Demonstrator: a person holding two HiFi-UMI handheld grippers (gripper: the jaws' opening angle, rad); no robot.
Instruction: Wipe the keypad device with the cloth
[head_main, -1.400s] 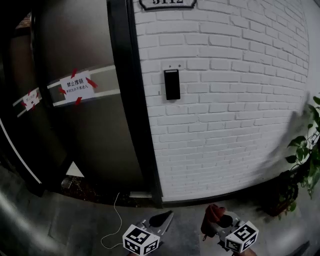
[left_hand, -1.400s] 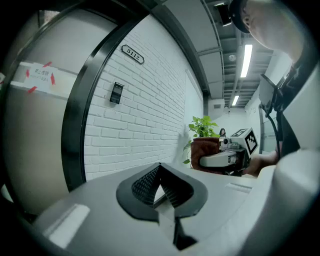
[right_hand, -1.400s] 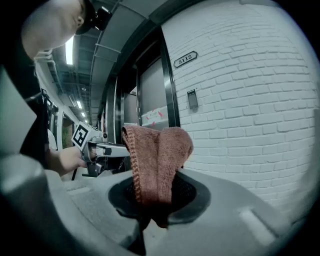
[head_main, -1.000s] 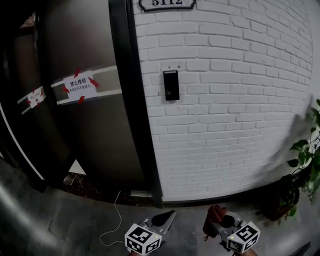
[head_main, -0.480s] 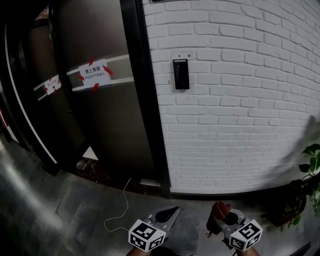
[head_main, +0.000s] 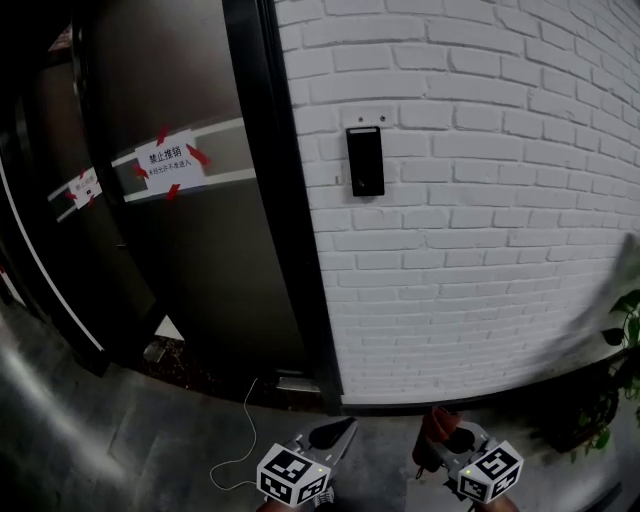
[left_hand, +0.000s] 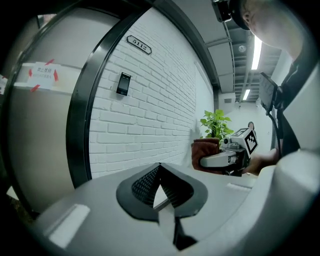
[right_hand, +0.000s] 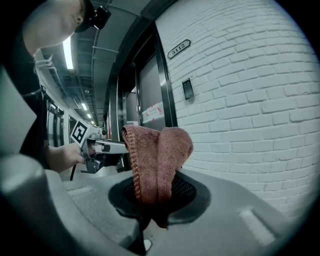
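Two grippers sit low, well apart from the keypad device (head_main: 365, 161) on the white brick wall (head_main: 480, 210), bare floor (head_main: 150, 430) between. Right gripper (head_main: 440, 432) clamps the cloth (right_hand: 157, 160); left gripper (head_main: 338, 432) closed, empty.

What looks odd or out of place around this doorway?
A thin white cord lies loose across the grey floor below the dark door. A white paper notice is stuck on that door with red tape strips. The black wall keypad looks intact.

Head view faces the keypad device (head_main: 365, 161) squarely from afar; both gripper views see it obliquely
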